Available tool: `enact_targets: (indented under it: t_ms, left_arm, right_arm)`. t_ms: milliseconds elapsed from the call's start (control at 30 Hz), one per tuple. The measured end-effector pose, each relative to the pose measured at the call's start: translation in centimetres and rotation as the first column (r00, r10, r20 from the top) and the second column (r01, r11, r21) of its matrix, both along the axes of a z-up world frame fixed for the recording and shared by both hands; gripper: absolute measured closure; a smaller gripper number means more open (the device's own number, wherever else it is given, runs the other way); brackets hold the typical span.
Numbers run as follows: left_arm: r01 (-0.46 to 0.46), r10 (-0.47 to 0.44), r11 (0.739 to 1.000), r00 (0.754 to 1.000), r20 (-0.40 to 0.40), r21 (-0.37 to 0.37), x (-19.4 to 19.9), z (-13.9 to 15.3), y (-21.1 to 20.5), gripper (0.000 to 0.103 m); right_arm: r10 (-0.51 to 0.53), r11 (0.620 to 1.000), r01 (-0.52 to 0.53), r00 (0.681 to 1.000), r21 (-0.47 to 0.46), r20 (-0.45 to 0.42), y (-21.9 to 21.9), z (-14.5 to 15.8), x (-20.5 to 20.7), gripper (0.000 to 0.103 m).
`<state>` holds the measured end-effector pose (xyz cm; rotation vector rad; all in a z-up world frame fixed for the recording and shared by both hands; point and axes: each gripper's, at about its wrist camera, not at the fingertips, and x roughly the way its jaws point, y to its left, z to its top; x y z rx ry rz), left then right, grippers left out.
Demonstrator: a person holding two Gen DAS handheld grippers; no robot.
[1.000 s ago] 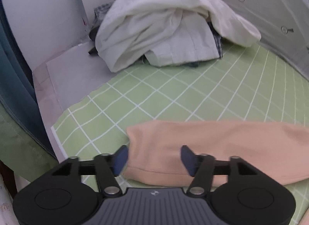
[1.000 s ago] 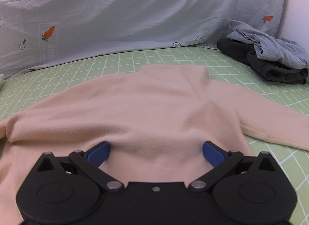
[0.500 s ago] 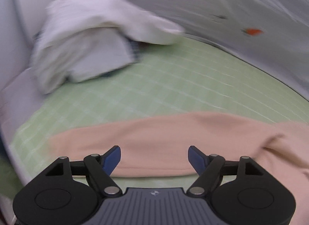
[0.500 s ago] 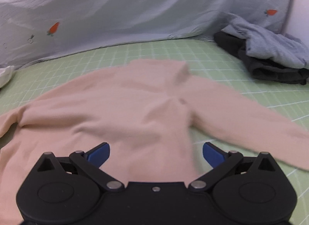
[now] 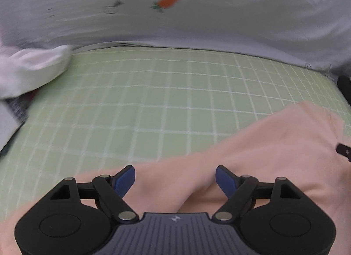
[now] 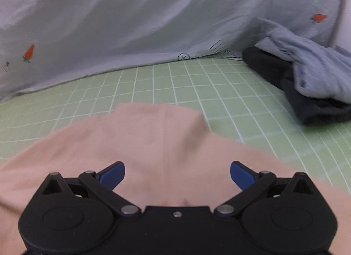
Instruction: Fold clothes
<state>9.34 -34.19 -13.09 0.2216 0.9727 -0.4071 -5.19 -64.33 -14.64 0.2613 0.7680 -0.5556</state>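
Note:
A peach long-sleeved sweater [image 5: 263, 145] lies spread flat on a green checked sheet [image 5: 153, 92]. My left gripper [image 5: 175, 176] hovers over its left part, pointing steeply down. Its jaws are opening; sweater fabric lies below the gap and the blue pads press on nothing. In the right wrist view the sweater [image 6: 153, 136] shows its collar end toward the back. My right gripper [image 6: 177, 172] stands wide open over the middle of the body, holding nothing.
A white pile of clothes [image 5: 28, 71] sits at the left of the sheet. Grey and black garments [image 6: 307, 84] are heaped at the right. A pale grey carrot-print cover [image 6: 131, 25] rises along the back. Bare green sheet [image 6: 219, 84] lies beyond the collar.
The left gripper has swung from the sleeve end near the white pile toward the sweater's body, rolling, and its jaws have widened. The right gripper has shifted forward over the sweater, still open.

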Motion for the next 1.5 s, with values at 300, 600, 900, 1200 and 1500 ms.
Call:
enact_targets:
  t_ms: [300, 600, 900, 1200, 1500]
  left_arm:
    - [0.126, -0.128, 0.991, 0.991, -0.04, -0.055, 1.7, -1.9, -5.3, 0.022]
    - [0.201, -0.199, 0.976, 0.979, 0.036, -0.08, -1.2, -0.8, -6.4, 0.098]
    - [0.288, -0.275, 0.95, 0.955, 0.111, -0.125, -8.0, 3.0, -4.3, 0.099]
    - [0.369, -0.37, 0.927, 0.929, -0.011, -0.062, -17.0, -1.8, -2.6, 0.103]
    - [0.299, -0.295, 0.95, 0.954, 0.055, -0.091, -18.2, 0.1, -0.9, 0.099]
  right_arm:
    - [-0.005, 1.0, 0.005, 0.999, 0.011, -0.035, -0.9, -1.5, 1.4, 0.0]
    - [-0.058, 0.998, 0.059, 0.998, 0.027, -0.021, -1.3, -1.0, -1.2, 0.0]
    - [-0.096, 0.995, 0.096, 0.995, -0.001, 0.04, 0.0, 2.0, -7.1, 0.0]
    - [-0.07, 0.998, 0.07, 0.997, -0.002, 0.021, 1.4, 2.6, -12.6, 0.0]
    - [-0.053, 0.998, 0.053, 0.998, 0.016, -0.016, 2.8, 1.7, -15.9, 0.0]
